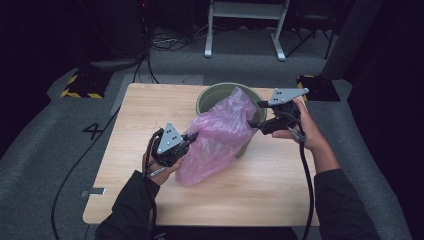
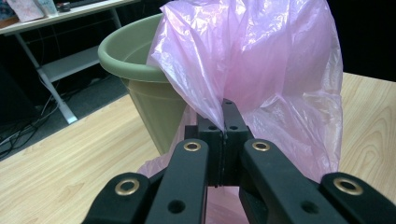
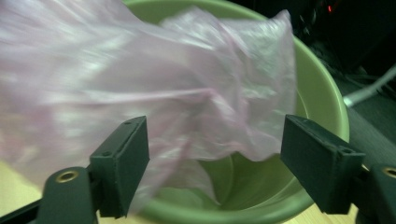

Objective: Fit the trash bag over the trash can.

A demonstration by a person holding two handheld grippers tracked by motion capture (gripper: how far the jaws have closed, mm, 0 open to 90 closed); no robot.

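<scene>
A thin pink plastic bag (image 1: 220,135) drapes from the rim of a green round bin (image 1: 210,95) down onto the wooden table (image 1: 260,190). My left gripper (image 1: 192,136) is shut on a fold of the bag's left side; in the left gripper view the jaws (image 2: 225,105) pinch the pink film (image 2: 261,60) with the bin (image 2: 130,60) behind it. My right gripper (image 1: 255,113) hovers at the bin's right rim, open. In the right gripper view its wide-apart jaws (image 3: 215,149) frame the bag's edge (image 3: 163,93) over the bin's mouth (image 3: 322,88) without pressing on it.
The bin stands near the table's far edge. On the grey floor beyond are a white metal frame (image 1: 245,25), loose cables and a yellow-and-black striped block (image 1: 82,85) at each far corner. Bare wood lies in front of the bag.
</scene>
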